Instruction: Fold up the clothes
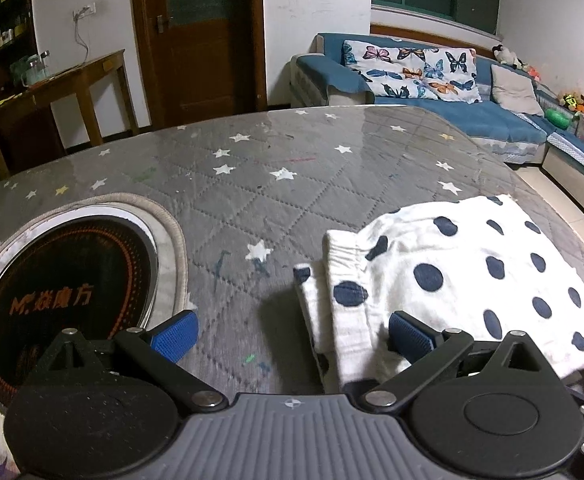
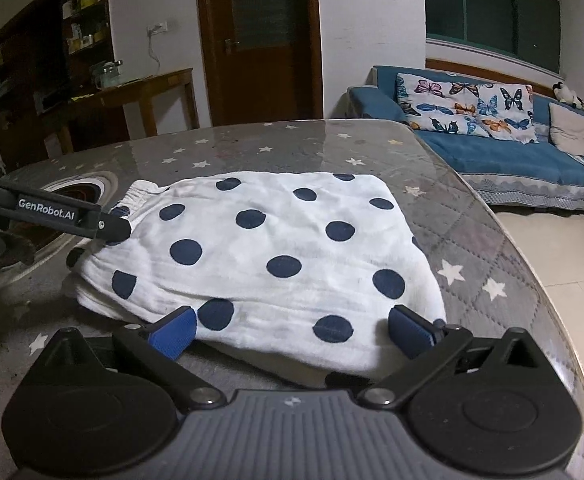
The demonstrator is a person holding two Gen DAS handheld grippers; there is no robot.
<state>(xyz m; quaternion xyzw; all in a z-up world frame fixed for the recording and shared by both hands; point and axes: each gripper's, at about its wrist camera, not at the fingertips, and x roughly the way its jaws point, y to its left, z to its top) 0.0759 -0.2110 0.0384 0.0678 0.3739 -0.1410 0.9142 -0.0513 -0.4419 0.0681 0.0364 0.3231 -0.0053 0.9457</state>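
Note:
A folded white garment with navy dots [image 2: 276,248] lies flat on the grey star-patterned table cover [image 2: 472,248]. My right gripper [image 2: 292,332] stands open at its near edge, with that edge lying between the two blue pads and neither pad pressing on it. My left gripper [image 1: 292,338] is open too. Its right finger [image 1: 410,336] hangs over the garment [image 1: 464,272] at the elastic waistband end, and its left finger is over bare cover. In the right wrist view the left gripper [image 2: 100,242] shows at the garment's left end.
A round black induction hob [image 1: 64,292] is set into the table at the left. The table's rounded edge [image 2: 560,312] drops to a tiled floor on the right. Beyond stand a blue sofa [image 1: 472,116], a wooden side table [image 1: 80,76] and a brown door [image 1: 200,36].

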